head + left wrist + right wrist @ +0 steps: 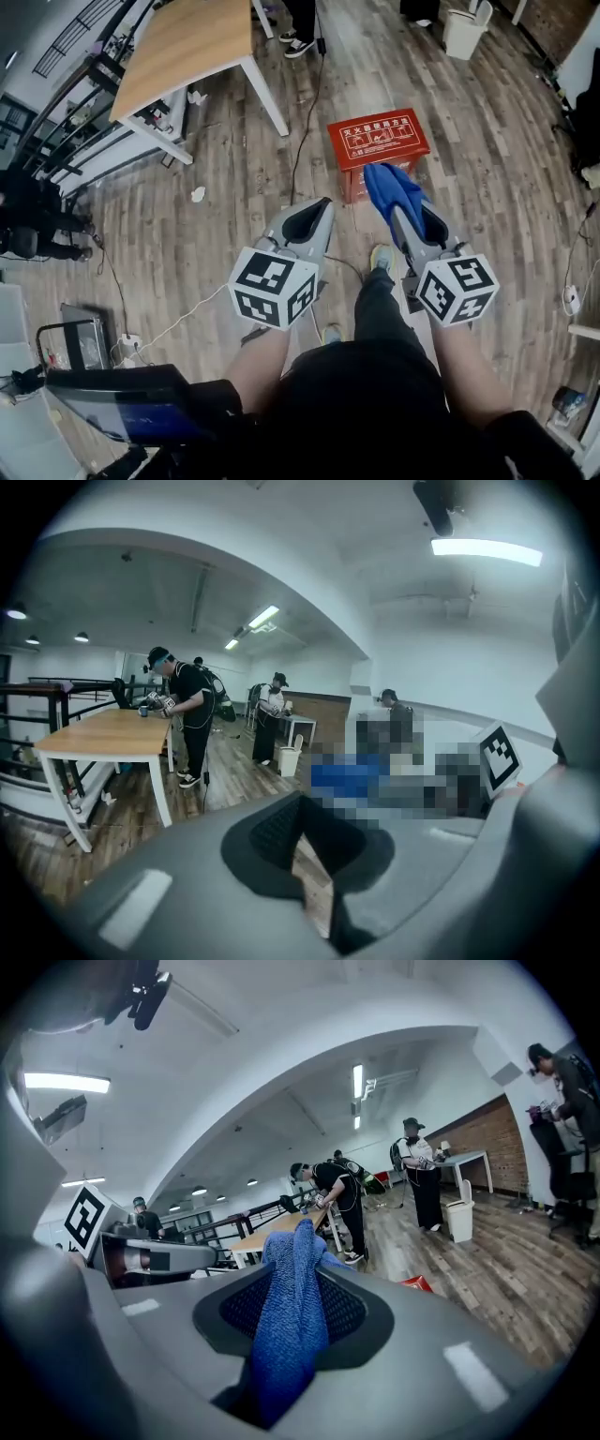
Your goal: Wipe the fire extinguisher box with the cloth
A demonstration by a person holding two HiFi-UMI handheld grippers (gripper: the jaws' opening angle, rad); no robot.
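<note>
The red fire extinguisher box (pixel 378 141) stands on the wooden floor ahead of me, with white print on its lid. My right gripper (pixel 403 208) is held in the air just short of it and is shut on a blue cloth (pixel 392 190) that sticks out past the fingertips toward the box. In the right gripper view the cloth (pixel 289 1307) runs up between the jaws, and a corner of the box (pixel 418 1283) peeks over the right jaw. My left gripper (pixel 314 214) hovers beside it, shut with nothing held (pixel 305 841).
A wooden table (pixel 187 42) with white legs stands far left. A white bin (pixel 464 33) is at the far right. A black cable (pixel 305 122) runs across the floor left of the box. People stand near the table (pixel 183 714). My shoe (pixel 382 258) is below the box.
</note>
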